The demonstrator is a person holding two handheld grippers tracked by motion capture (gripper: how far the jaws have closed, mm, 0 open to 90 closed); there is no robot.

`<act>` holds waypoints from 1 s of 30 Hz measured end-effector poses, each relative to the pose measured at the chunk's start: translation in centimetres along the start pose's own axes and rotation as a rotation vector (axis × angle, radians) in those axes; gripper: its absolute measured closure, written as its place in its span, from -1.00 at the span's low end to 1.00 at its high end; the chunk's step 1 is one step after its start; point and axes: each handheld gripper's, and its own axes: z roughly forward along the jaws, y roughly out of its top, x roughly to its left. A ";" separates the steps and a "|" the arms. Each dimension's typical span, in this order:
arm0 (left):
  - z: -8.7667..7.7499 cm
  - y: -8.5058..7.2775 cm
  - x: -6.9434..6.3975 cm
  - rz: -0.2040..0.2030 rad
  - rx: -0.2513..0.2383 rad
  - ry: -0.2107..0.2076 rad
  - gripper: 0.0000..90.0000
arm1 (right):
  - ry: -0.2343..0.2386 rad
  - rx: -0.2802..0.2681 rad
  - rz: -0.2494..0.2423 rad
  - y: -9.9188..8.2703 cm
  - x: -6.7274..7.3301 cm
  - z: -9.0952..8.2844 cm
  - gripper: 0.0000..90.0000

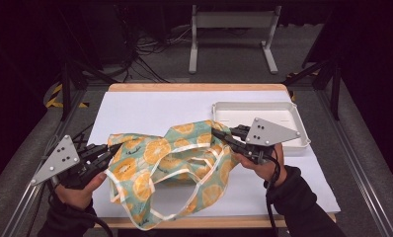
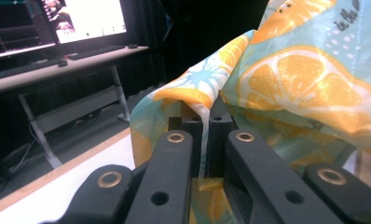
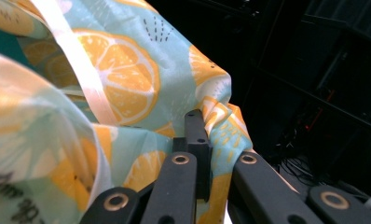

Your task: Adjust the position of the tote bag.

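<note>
Two grippers pinch one orange-slice patterned cloth (image 1: 175, 163) at opposite edges: the left gripper (image 1: 113, 148), at the lower left of the high view, has its jaws clamped on the cloth's left edge, and the right gripper (image 1: 215, 132), right of centre, is clamped on its upper right corner. The cloth sags between them at the frame's middle, over the white table cover (image 1: 150, 106), its lower hem with a white strap draped to the table's near edge. A white tray (image 1: 293, 118) sits just behind the right gripper.
</note>
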 end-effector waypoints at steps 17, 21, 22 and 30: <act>2.6 -4.1 3.1 -0.055 0.126 0.038 0.99 | -0.050 0.100 0.121 -2.8 -3.2 3.8 0.93; 2.9 -4.8 3.2 -0.064 0.132 0.034 0.99 | -0.045 0.117 0.131 -3.3 -3.3 4.0 0.77; 3.0 -4.9 3.2 -0.067 0.131 0.028 0.99 | -0.046 0.117 0.141 -3.4 -3.3 4.0 0.75; 3.4 -5.1 2.7 -0.052 0.142 0.029 0.98 | -0.038 0.094 0.216 -4.2 -3.7 3.3 0.12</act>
